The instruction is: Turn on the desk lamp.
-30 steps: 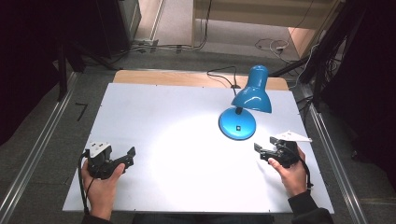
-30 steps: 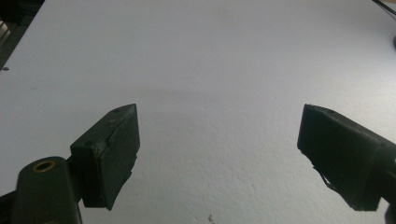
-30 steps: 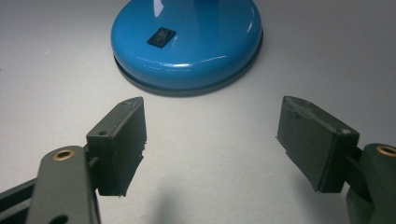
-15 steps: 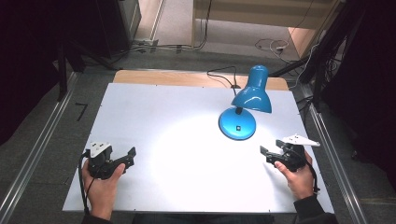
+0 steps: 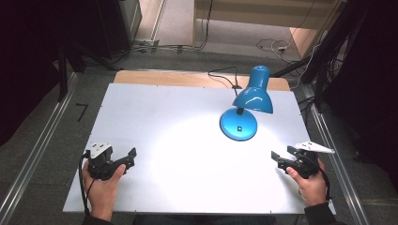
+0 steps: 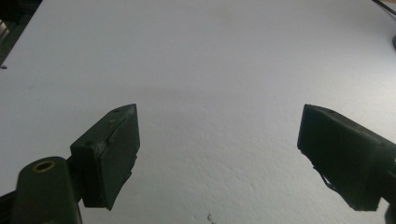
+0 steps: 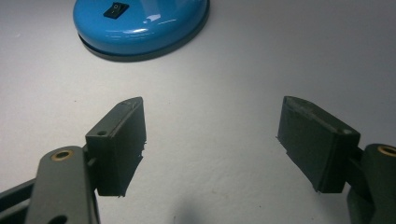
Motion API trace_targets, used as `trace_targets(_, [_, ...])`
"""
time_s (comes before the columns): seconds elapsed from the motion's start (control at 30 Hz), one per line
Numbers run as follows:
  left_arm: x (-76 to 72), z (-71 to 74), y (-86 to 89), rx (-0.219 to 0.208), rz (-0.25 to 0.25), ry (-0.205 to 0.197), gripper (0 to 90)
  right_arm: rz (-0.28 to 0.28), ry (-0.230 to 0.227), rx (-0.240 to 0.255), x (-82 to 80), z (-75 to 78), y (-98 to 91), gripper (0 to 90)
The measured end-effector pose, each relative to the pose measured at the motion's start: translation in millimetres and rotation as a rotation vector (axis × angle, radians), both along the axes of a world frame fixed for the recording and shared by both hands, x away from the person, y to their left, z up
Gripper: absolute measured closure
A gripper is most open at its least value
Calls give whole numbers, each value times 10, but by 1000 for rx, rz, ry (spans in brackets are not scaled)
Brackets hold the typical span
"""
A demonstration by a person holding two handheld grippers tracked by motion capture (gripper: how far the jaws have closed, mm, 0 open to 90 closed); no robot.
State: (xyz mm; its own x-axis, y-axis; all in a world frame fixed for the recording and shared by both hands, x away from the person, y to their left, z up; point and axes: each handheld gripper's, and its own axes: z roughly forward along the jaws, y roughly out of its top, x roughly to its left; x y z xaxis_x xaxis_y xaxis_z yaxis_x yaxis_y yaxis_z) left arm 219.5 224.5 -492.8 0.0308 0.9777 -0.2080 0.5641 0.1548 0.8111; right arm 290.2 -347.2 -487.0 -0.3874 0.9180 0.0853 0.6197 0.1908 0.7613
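Desk lamp stands on counter, ahead of right gripper jaws and off to their left; lamp base near the jaws, not touching. Left gripper well apart from lamp, bare counter before and between its jaws. Both grippers at near counter edge, jaws spread.

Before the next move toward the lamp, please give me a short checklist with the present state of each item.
1. Right gripper open: ok, jaws wide apart with nothing between.
2. Left gripper open: ok, jaws wide apart and empty.
3. Lamp upright on table: ok.
4. Switch on base visible: ok, it faces the right gripper.
5. Lamp lit: ok, a bright pool lies on the table under the shade.
6. Path from right gripper to base free: ok, bare table between.
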Motion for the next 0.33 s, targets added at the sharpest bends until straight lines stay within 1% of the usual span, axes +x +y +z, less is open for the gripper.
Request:
trace_targets(0.17, [1,-1,-5,0,-1,1,138,-33,7,2,-48,-12,-116,208])
trace_targets(0.23, [1,-1,-8,0,-1,0,138,-49,13,-3,-48,-41,-161,201])
trace_targets(0.33, [5,-1,-9,4,-2,2,138,-81,32,-20,-14,-127,-220,164])
